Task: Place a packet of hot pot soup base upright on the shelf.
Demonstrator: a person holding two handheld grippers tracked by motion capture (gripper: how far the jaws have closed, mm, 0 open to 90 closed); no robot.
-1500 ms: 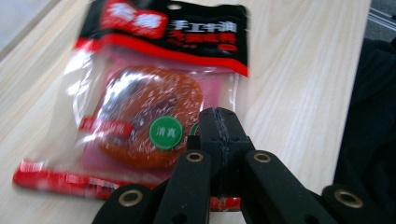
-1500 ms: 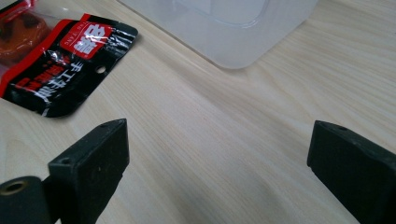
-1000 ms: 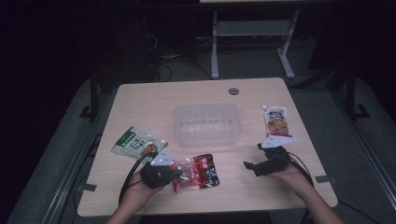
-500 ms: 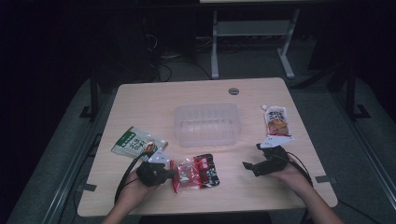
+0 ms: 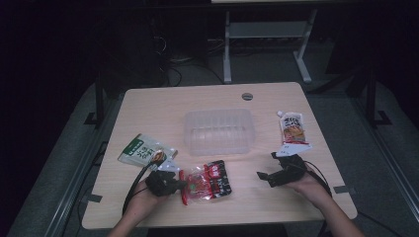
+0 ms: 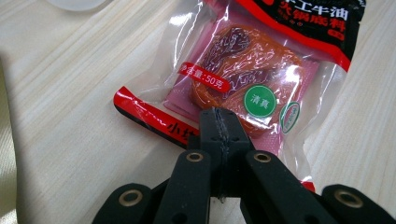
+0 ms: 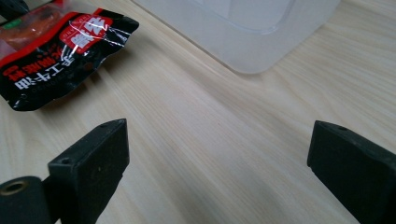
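Left gripper (image 5: 179,185) pinches the red sauce packet (image 5: 207,180) at the tabletop's (image 5: 163,106) 6 o'clock edge.
Its fingers (image 6: 219,135) are pressed together on the packet's clear end; the packet's long axis runs 9 to 3 o'clock, black end toward the right gripper (image 5: 266,174), whose fingers (image 7: 93,154) stand wide apart over bare wood. The left gripper view shows the orange block inside. The clear tub (image 5: 219,131) sits at centre; small print is unreadable.
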